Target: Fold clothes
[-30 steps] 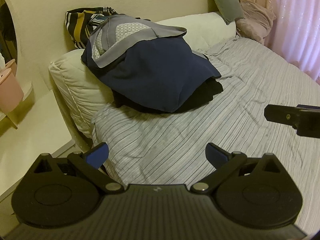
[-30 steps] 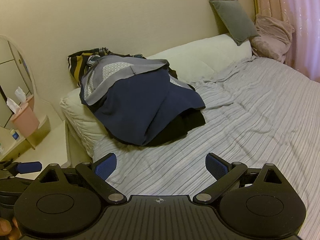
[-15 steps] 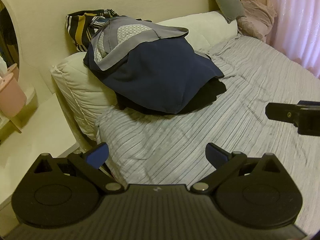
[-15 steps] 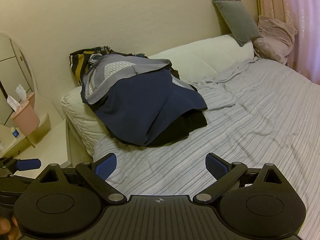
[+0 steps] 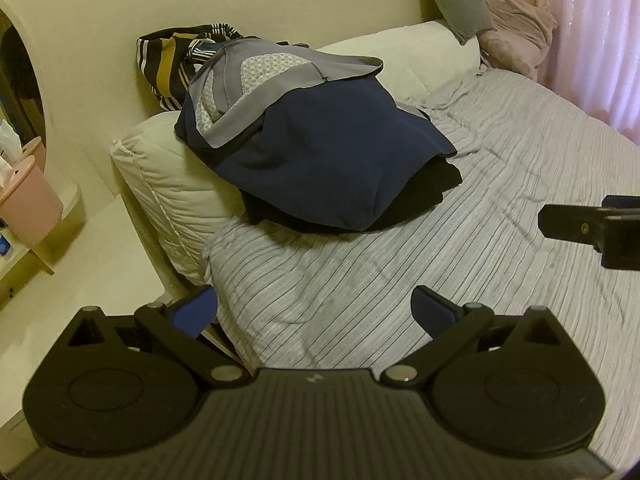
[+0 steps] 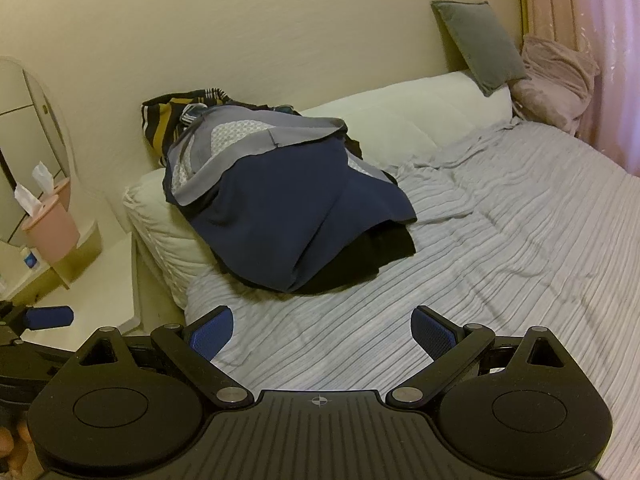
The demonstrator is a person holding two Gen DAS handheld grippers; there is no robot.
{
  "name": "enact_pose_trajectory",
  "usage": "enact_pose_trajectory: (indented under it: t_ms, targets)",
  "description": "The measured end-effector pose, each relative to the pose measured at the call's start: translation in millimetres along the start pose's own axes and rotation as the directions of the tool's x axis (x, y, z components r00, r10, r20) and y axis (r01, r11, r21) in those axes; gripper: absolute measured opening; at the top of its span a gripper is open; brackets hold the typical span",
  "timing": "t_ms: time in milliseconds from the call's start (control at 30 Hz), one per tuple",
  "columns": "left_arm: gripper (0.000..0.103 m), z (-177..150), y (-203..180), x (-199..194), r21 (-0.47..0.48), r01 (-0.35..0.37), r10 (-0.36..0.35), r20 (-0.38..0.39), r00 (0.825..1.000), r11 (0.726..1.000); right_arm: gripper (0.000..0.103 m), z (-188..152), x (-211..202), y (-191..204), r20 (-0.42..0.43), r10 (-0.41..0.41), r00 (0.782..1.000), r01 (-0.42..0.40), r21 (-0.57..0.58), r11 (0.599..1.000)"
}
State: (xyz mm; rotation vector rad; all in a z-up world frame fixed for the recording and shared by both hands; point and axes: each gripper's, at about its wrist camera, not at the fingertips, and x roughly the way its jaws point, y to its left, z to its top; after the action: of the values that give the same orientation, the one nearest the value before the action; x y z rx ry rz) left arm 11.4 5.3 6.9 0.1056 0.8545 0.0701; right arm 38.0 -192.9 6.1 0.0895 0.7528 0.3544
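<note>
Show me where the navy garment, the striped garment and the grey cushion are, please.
navy garment [image 5: 320, 160], left wrist view, on its broad front panel.
striped garment [image 6: 168, 120], right wrist view, on its yellow and black stripes.
grey cushion [image 6: 480, 44], right wrist view, on the middle of its face.

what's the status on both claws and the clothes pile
Left claw open, empty. Right claw open, empty. Clothes pile untouched on pillow. Nothing in the way.

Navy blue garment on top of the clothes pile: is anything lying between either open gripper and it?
Nothing visible does. Only bare grey striped bedsheet lies between the left gripper or the right gripper and the navy blue garment, which sits topmost on the pile against the white pillow. Both grippers are open and hold nothing.
</note>
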Motion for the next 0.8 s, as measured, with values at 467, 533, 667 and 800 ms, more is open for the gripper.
enact_pose_trajectory:
  t_ms: [467, 533, 667, 800]
  targets:
    - [0.102, -6.7, -1.4, 2.5, -0.001, 0.010, -0.010, -0.001, 1.000, 1.000, 0.098, -4.5, 0.6, -1.5, -0.002, 0.003, 1.000, -0.003, 0.013, 1.000]
    - [0.102, -8.4, -2.0, 3.6, 0.003, 0.008, -0.008, -0.001, 1.000, 1.000, 0.098, -4.8, 0.7, -2.0, -0.003, 0.003, 1.000, -0.003, 0.013, 1.000]
    - [0.102, -12.8, -1.7, 6.1, -0.003, 0.003, -0.003, -0.010, 1.000, 1.000, 0.098, -5.2, 2.7, -3.8, -0.010, 0.003, 1.000, -0.003, 0.018, 1.000]
    - [0.100, -15.9, -3.4, 6.6, 0.006, 0.017, -0.017, -0.013, 1.000, 1.000, 0.098, -4.8, 4.2, -5.9, -0.012, 0.005, 1.000, -0.005, 0.019, 1.000]
